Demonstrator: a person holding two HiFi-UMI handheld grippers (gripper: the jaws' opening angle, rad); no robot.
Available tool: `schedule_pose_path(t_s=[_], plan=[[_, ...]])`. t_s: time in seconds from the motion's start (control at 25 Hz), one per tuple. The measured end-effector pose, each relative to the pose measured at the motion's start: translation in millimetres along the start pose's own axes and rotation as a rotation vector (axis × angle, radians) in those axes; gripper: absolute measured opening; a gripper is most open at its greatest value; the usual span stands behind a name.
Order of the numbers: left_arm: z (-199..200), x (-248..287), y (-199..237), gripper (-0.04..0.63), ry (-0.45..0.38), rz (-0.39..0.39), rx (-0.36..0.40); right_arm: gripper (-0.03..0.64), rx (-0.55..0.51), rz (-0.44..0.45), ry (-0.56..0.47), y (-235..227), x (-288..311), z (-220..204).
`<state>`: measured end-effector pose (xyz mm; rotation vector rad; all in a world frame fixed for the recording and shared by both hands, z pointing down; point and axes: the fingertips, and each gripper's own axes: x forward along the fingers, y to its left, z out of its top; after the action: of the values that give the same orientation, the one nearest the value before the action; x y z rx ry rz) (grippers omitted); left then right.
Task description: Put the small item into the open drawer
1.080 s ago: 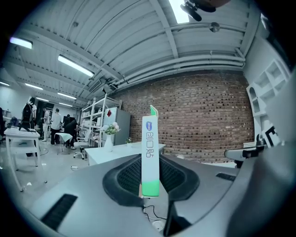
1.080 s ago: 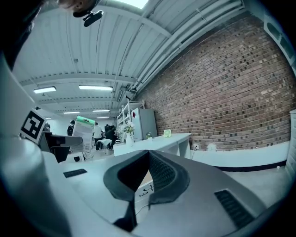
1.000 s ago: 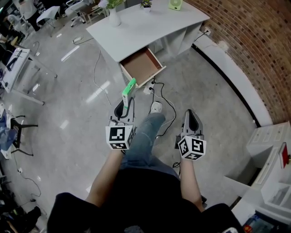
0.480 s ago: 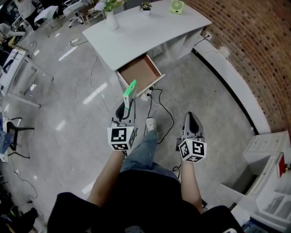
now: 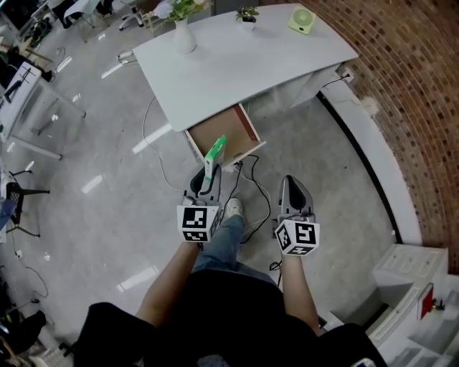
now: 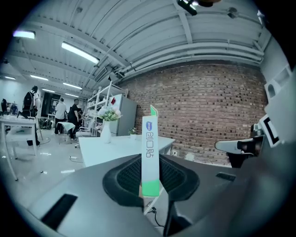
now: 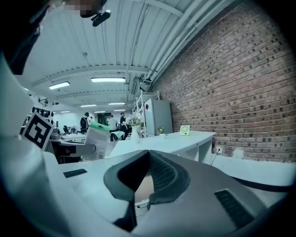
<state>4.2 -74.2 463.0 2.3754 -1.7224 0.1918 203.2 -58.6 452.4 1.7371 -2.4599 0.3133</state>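
A slim white-and-green box point(image 5: 214, 158) stands upright in my left gripper point(image 5: 206, 179), whose jaws are shut on its lower end. In the left gripper view the box point(image 6: 150, 148) rises between the dark pads of that gripper point(image 6: 151, 185). The open drawer point(image 5: 223, 133), brown inside, sticks out of the white desk point(image 5: 237, 64) just beyond the box. My right gripper point(image 5: 293, 192) hangs level beside the left one, to its right, shut and with nothing in it. The right gripper view shows this gripper point(image 7: 148, 155) pointing at the desk, with the box point(image 7: 95, 139) at left.
On the desk stand a vase of flowers point(image 5: 183, 34), a small plant point(image 5: 247, 14) and a green fan point(image 5: 302, 20). Black cables point(image 5: 252, 188) trail on the floor below the drawer. A brick wall point(image 5: 409, 86) runs along the right, with white shelf units point(image 5: 409, 283) at lower right.
Both grippers have moved forward toward the desk. The box now stands right in front of the open drawer. The grip on the box is unchanged.
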Motion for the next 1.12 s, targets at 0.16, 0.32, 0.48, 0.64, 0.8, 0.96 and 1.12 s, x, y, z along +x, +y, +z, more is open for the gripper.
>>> schedule_pose_path(t_s=[0.16,0.32,0.48,0.64,0.8,0.96,1.12], plan=[[7.2,51.2,3.8,0.094,0.018,0.001,0.008,0.000,-0.003,0.049,0.020,-23.0,65.1,12.7],[6.7,91.4,19.0,0.094,0.039,0.036,-0.005,0.000,-0.022,0.121,0.038,-30.6,129.1,23.3],[2.8,123.3,35.6,0.094,0.070,0.078,-0.025,0.000,-0.049,0.196,0.068,-27.8,178.1,25.5],[7.2,144.7,43.5,0.094,0.061,0.097,-0.024,0.000,-0.065,0.252,0.080,-24.6,217.1,29.9],[0.2,152.7,46.9,0.094,0.082,0.135,-0.035,0.000,-0.074,0.294,0.098,-21.3,237.6,31.1],[-6.2,156.4,53.5,0.094,0.093,0.196,-0.065,0.000,-0.091,0.343,0.122,-20.7,250.2,26.4],[-15.0,161.7,55.5,0.094,0.113,0.258,-0.085,0.000,-0.102,0.392,0.146,-24.4,263.9,19.7]])
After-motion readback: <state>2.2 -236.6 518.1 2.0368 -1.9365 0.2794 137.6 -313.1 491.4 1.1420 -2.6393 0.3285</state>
